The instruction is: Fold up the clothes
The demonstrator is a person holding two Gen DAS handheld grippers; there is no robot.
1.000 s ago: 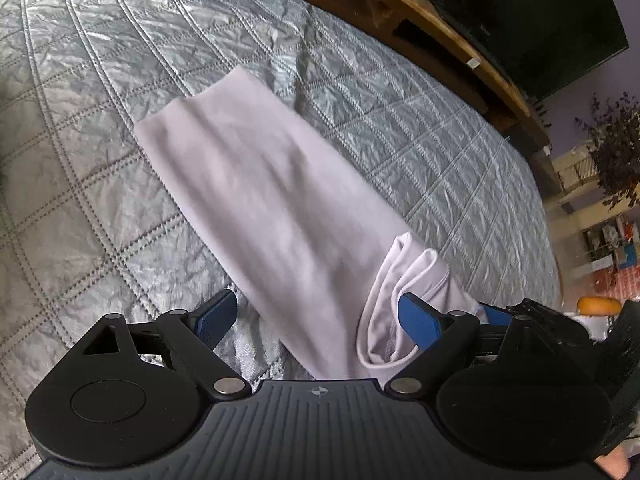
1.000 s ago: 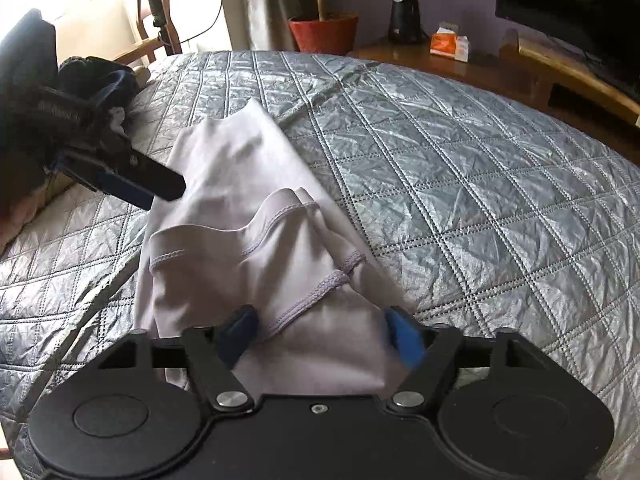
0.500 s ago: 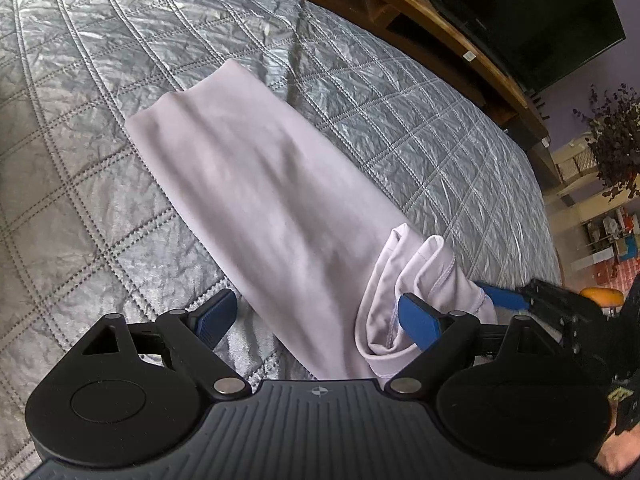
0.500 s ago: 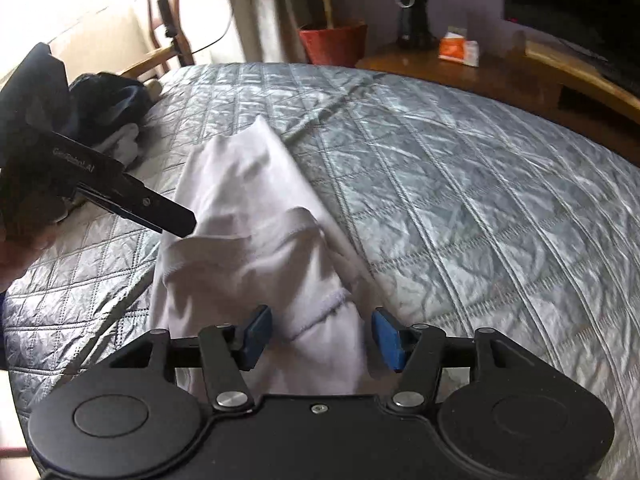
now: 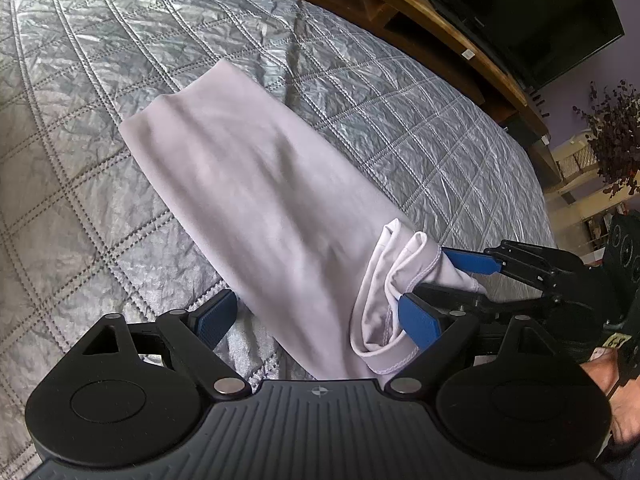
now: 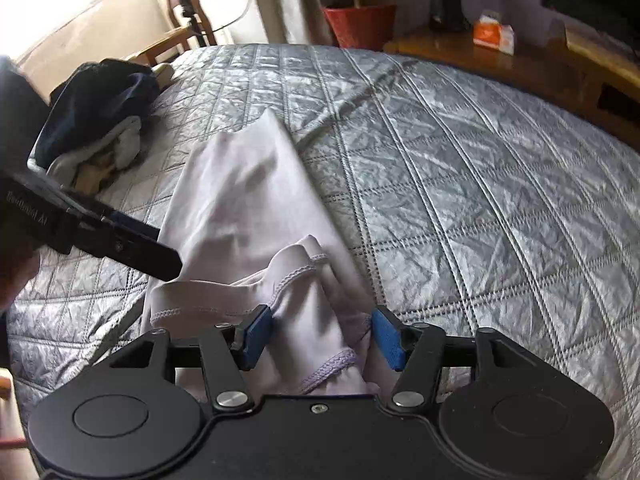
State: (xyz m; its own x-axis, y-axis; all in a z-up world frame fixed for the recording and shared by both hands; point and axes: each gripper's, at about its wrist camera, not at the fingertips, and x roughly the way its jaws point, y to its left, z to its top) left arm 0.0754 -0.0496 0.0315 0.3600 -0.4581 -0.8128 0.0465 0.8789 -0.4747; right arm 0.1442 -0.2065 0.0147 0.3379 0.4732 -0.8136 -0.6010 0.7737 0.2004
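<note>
A bed under a silver-grey quilted cover [image 5: 400, 128] fills both views, with a wooden bench [image 6: 520, 60] and a dark television [image 5: 520, 8] behind it; on the cover lies the pale lilac garment [image 5: 248, 184], already folded into a long narrow strip running away from me, its near end bunched into a raised, hemmed fold [image 6: 296, 276]; my right gripper [image 6: 320, 336] straddles that bunched end, its blue pads [image 6: 256, 336] having just been closing on it, the left pad touching cloth, though whether the right pad presses I cannot tell; my left gripper [image 5: 316, 316] is spread wide over the strip's near edge, holding nothing, its right pad just beside the hem; the step in hand, as I judge it, is taking hold of the near end so as to carry it toward the far end and halve the strip; the next move calls for a firm pinch through all layers, and a second hold by the left gripper, lest the fold slip apart; at the far left corner a heap of dark clothes [image 6: 100, 108] waits, seemingly in a basket, though its rim is hard to make out.
</note>
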